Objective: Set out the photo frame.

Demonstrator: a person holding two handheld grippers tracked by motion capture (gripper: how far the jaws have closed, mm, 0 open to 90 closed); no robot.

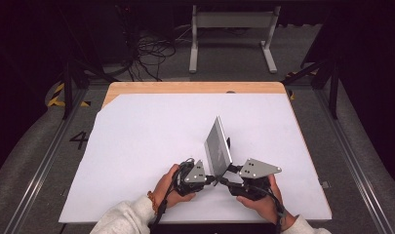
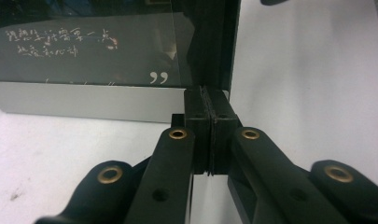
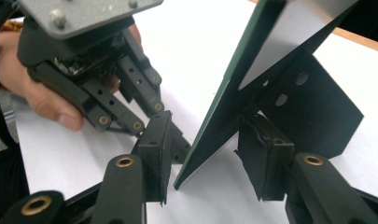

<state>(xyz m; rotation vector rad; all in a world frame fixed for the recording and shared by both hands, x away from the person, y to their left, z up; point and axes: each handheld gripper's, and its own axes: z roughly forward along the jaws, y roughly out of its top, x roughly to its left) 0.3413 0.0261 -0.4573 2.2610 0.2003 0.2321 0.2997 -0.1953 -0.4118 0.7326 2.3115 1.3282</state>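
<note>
— Jaws first: how do they stand?

— Left gripper (image 2: pixel 209 135): in its own view the two pads are pressed flat together at centre frame, clenched, right at the near corner of the picture frame (image 2: pixel 107 60); whether any edge is pinched between them I cannot tell. Right gripper (image 3: pixel 214 163): released, with the frame's lower edge standing in the gap and neither pad touching it.

— Now the scene, largest thing down.

— White table (image 1: pixel 151 136) across the middle of the high view, wooden rim at its far edge. On it, just right of centre and low in that view, I see the picture frame (image 1: pixel 218 146) propped upright and tilted. Both grippers meet at its near corner, left gripper (image 1: pixel 208 179) and right gripper (image 1: pixel 231 171).

— And behind the frame?

— A black easel stand (image 3: pixel 312 107), at the right of the right gripper view.
</note>
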